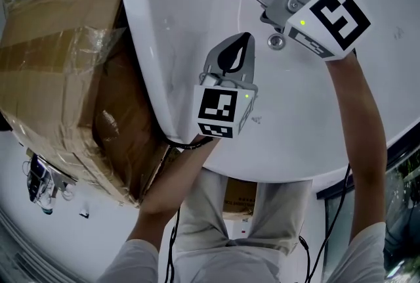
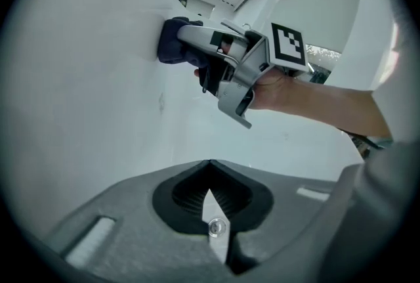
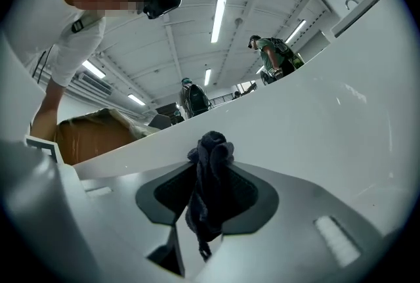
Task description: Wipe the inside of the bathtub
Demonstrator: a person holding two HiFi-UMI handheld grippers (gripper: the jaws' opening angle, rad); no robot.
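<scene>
White bathtub (image 1: 308, 137) wall fills most of each frame. My right gripper's (image 3: 211, 169) jaws are clenched on a dark cloth (image 3: 210, 199), and its bunched end pokes out past the tips. From the left gripper view I see that bunch pressed against the tub's inner wall, upper left of centre. My left gripper's (image 2: 210, 167) jaws are pressed together with nothing between them. In the head view it sits mid-frame over the tub's inside, near a small metal fitting (image 1: 276, 42), with the right gripper at upper right. Wrapped cardboard boxes (image 1: 59, 65) stand beside the rim at left. Two people stand far off under ceiling lights (image 3: 218, 18).
</scene>
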